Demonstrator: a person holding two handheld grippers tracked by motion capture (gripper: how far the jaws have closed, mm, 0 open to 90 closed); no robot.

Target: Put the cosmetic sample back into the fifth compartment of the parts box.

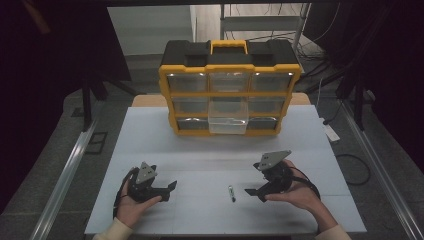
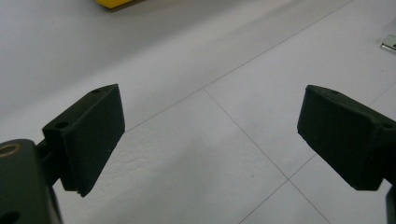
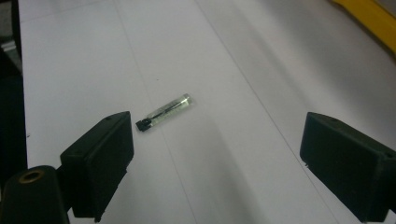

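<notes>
vial: a small clear tube (image 3: pixel 169 111) with a black cap at one end, lying flat on the white table top (image 1: pixel 200 150) near the person's edge, between the two grippers and closer to the right one; in the high view it (image 1: pixel 231 193) sits just left of the right gripper's jaws
handling, as a judgement: looks very light and stiff, smooth-walled and round, so it should roll or skid at a nudge; a thin clear wall may crack under a hard squeeze
where to take hold: across the middle of the clear barrel, jaws square to its length and low to the table; the capped end looks less slippery but is short
right gripper: held in the person's right hand, (image 1: pixel 255 192) hovering just beside the vial, jaws spread wide and empty, the vial ahead of them and nearer the left-hand jaw in the right gripper view (image 3: pixel 215 154)
left gripper: in the left hand, (image 1: pixel 169 190) well apart from the vial, jaws spread wide with nothing between them but bare table (image 2: pixel 210 135)
organiser: a yellow and black case of clear drawers (image 1: pixel 230 87) stands at the far side of the table, well apart from the vial; its lower middle drawer (image 1: pixel 228 120) is pulled out toward the person, a likely place for the vial
risk, as a judgement: closing off-centre could flick the vial away across the smooth top
</notes>
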